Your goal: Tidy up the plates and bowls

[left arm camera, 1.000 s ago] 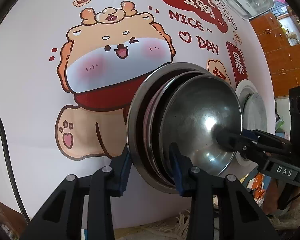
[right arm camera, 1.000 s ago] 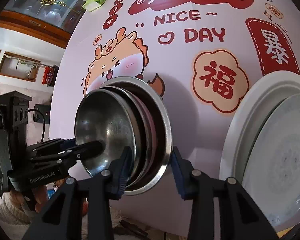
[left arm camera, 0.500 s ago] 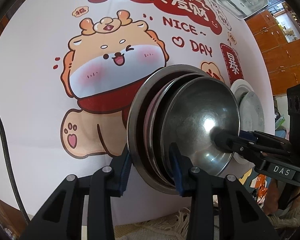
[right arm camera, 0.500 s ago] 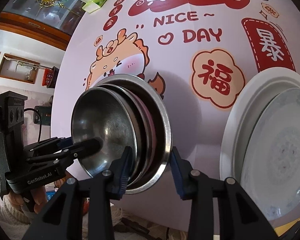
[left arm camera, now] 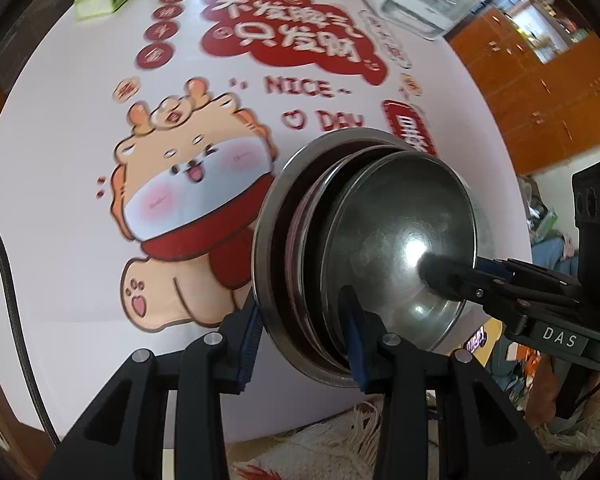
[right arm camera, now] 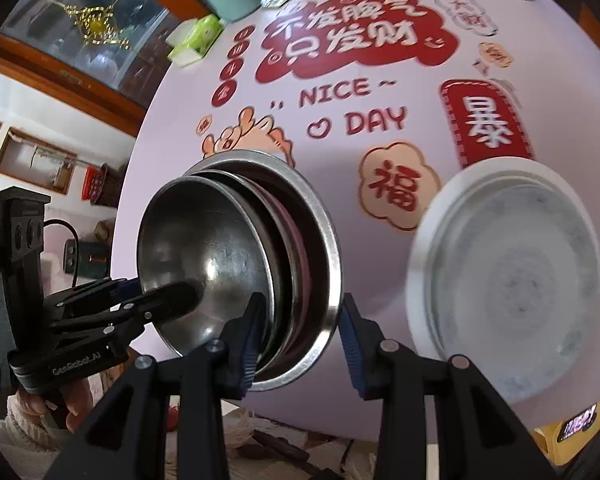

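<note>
Both grippers carry a nested stack of steel bowls (left arm camera: pixel 364 248) at frame center above the cartoon tablecloth (left arm camera: pixel 80 140), the left gripper (left arm camera: pixel 300 340) pinching one rim, the right gripper (right arm camera: pixel 296 336) the opposite rim. The carrying step appears under way. Next, presumably, comes a level, matched set-down near the white plate (right arm camera: pixel 508 280) at right.

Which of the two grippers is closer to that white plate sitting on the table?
Right. The right gripper clamps the stack of metal bowls on the side beside the white plate; the left gripper grips its far side.
</note>
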A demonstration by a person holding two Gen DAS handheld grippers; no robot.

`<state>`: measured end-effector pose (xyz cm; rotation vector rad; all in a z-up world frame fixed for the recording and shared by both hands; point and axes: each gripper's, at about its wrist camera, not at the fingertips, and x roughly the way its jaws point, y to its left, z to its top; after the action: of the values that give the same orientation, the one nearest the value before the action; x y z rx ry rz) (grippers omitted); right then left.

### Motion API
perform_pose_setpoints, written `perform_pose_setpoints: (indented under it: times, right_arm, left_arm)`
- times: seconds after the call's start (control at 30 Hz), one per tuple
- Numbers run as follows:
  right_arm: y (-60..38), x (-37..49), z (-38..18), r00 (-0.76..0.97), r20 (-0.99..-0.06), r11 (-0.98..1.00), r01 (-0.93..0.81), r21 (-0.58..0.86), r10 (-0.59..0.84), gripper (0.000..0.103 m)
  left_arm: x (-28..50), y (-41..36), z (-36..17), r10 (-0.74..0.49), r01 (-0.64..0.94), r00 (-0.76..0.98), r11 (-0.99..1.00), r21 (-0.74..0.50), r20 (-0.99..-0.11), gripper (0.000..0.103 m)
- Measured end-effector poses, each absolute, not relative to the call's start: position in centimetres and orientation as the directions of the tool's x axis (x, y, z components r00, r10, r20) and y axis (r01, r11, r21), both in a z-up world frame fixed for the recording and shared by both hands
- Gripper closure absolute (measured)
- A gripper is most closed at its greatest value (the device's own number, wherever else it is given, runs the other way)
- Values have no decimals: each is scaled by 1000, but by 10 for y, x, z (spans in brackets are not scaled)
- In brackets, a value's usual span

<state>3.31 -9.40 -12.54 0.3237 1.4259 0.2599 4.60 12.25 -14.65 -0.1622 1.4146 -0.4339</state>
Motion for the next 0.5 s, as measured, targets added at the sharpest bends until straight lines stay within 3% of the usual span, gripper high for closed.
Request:
perform_pose_setpoints:
  times: [0.33,0.5]
  right_arm:
    - [-149,13,-99,200,-924,932,97,348,325,67]
    - [-183,8,-95,198,-925,934,87,347,325,67]
  left_arm:
    - [39,57,-114,-408,313,120,881,-355,-905,67]
    - [34,23,-112,-411,296,124,884,-362,-903,67]
